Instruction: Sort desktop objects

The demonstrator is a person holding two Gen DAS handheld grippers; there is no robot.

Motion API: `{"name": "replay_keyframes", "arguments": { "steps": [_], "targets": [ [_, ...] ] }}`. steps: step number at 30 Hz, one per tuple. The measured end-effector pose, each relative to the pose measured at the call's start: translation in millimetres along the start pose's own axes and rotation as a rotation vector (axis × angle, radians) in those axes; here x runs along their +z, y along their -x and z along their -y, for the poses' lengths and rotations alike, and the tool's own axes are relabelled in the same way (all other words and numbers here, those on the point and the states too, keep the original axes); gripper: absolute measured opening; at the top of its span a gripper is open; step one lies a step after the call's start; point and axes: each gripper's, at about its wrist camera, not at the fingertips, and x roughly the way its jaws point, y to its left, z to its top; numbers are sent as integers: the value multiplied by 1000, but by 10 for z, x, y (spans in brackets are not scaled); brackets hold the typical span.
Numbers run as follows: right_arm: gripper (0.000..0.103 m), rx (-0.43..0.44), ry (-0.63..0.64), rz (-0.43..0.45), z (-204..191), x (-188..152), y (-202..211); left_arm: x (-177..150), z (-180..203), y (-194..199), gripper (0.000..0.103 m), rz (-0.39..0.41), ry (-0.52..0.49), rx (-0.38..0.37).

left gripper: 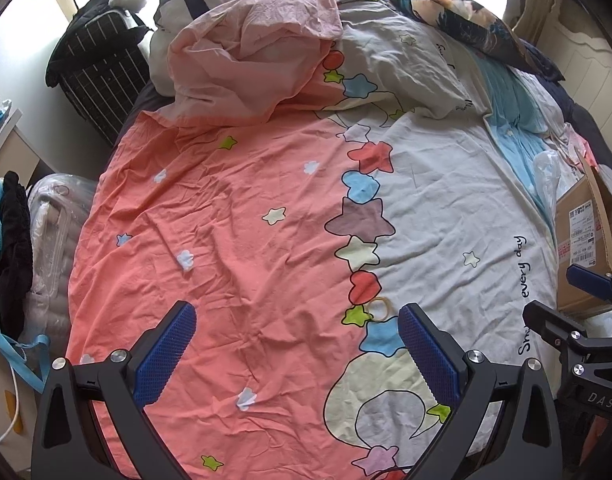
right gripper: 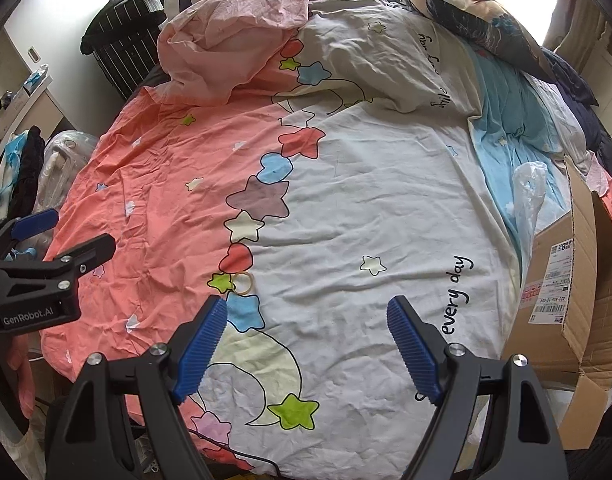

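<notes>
The bed point(right gripper: 366, 208), covered by a pink and white quilt printed with stars, carries everything shown; its near edge runs just under both of my grippers. A bunched pink sheet point(right gripper: 226, 40) is heaped toward the far edge and a dark patterned pillow point(right gripper: 482, 20) lies at the far right corner. An open cardboard box point(right gripper: 566, 292) stands against the right edge, with a thin plastic bag point(right gripper: 526, 192) slumped beside it.

My right gripper point(right gripper: 306, 340) hangs over the white half near the near edge, its blue pads spread wide with nothing between them. My left gripper point(left gripper: 298, 344) is over the pink half, equally spread and empty.

The only small loose item I can find is a rubber band point(right gripper: 243, 283), lying flat on the printed star border close to the near edge, just ahead of and between the two grippers, touching neither.

Progress, as judged: with one band out and the box interior hidden, the scene suits either a sort nearly finished or one with items lying elsewhere out of view.
</notes>
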Motion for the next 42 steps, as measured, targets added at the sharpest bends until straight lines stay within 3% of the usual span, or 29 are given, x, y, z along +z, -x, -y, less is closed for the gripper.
{"name": "replay_keyframes", "arguments": {
  "steps": [5, 21, 42],
  "targets": [
    [80, 1, -19, -1, -67, 9, -29, -51, -119, 54, 103, 6, 38, -7],
    [80, -23, -20, -1, -261, -90, 38, -224, -85, 313, 103, 68, 6, 13],
    [80, -12, -33, 3, -369, -269, 193, -441, -192, 467, 103, 68, 26, 39]
  ]
}}
